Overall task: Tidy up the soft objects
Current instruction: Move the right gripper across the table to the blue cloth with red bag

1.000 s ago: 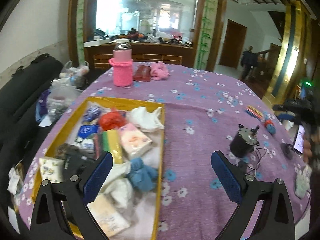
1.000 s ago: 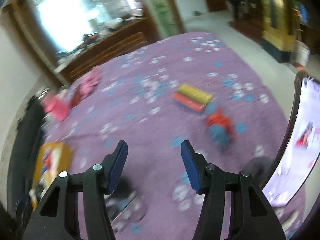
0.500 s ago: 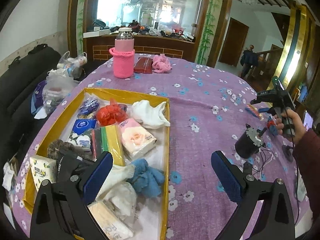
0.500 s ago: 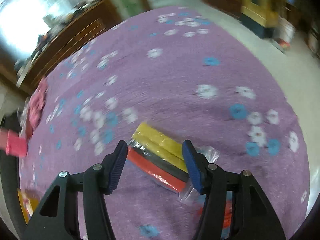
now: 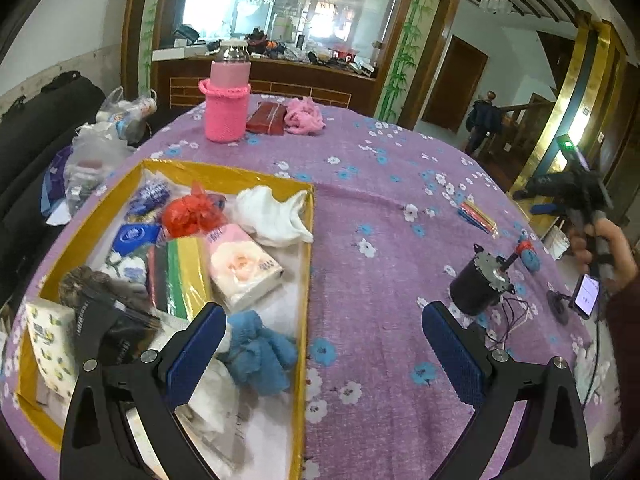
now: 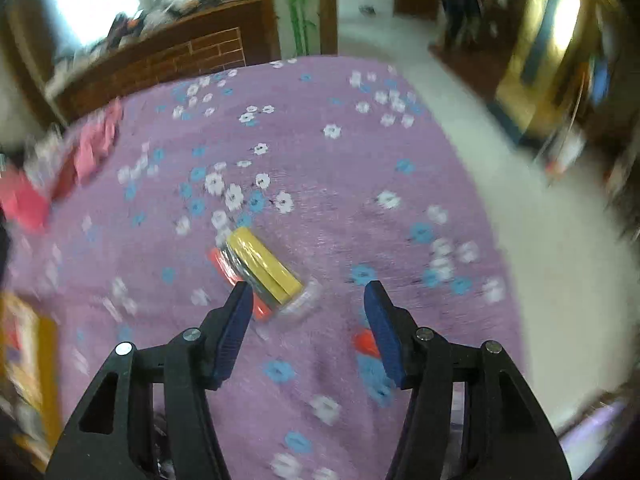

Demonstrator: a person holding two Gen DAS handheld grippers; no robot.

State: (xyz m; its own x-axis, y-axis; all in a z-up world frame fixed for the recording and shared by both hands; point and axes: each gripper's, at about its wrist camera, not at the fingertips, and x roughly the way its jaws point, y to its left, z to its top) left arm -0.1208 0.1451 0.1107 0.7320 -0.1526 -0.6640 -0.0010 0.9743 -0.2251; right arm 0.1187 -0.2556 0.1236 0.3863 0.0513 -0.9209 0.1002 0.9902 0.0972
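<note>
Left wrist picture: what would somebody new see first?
Probably the yellow box on the purple flowered tablecloth, stuffed with soft things like a blue fluffy toy and a red bundle. Behind it stands a bottle in a pink knitted cover.

Table layout: a filled box at the near left, loose things to the far side and right.

Seen from the left wrist, the box (image 5: 309, 264) sits at about 9 o'clock on the table (image 5: 380, 200), with a tissue pack (image 5: 244, 268), a folded cloth (image 5: 276, 216), a fuzzy toy (image 5: 260, 352) and other soft things inside. At 12 o'clock a bottle in a knit sleeve (image 5: 226, 100) stands upright, a flat pouch (image 5: 266, 119) just right of it, a fluffy bundle (image 5: 304, 117) beside that. At 3 o'clock stands a small motor (image 5: 478, 284); behind it lies a wrapped sponge pack (image 5: 478, 216) (image 6: 260, 268).
</note>
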